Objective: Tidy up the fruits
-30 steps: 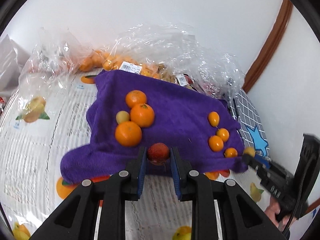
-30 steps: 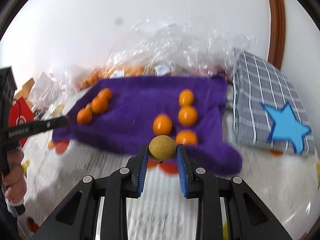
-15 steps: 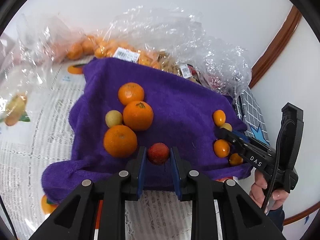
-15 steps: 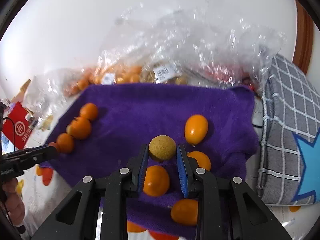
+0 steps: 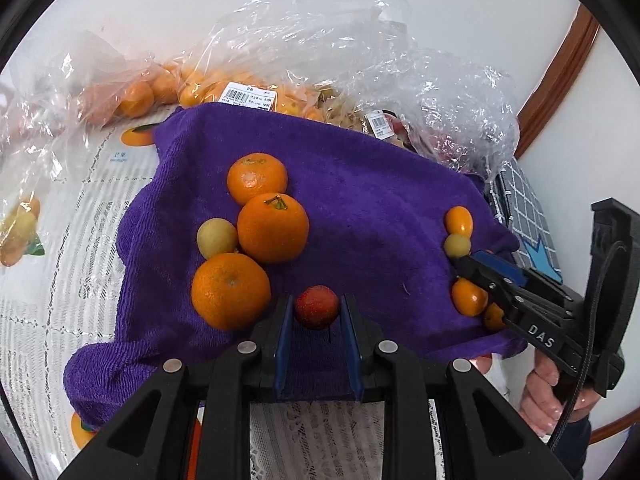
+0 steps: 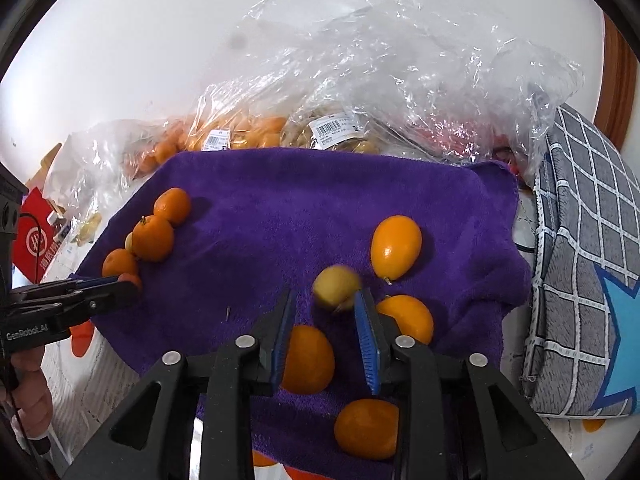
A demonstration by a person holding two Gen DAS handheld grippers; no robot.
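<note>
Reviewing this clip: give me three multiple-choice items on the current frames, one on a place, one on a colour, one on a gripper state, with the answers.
1. Where do the loose fruits lie?
A. in a bowl
B. on the purple towel
C. on the checked cloth

2. What colour is the small fruit at the left gripper?
A. red
B. green
C. white

3. How does the right gripper stand?
A. shut on an orange
B. out of view
C. open, the yellow fruit blurred at its fingertips

Answers:
1 B: oranges and small oval fruits rest on the towel.
2 A: the red fruit sits between the blue pads.
3 C: there is a wide gap between the pads, and the fruit touches at most the right one.
</note>
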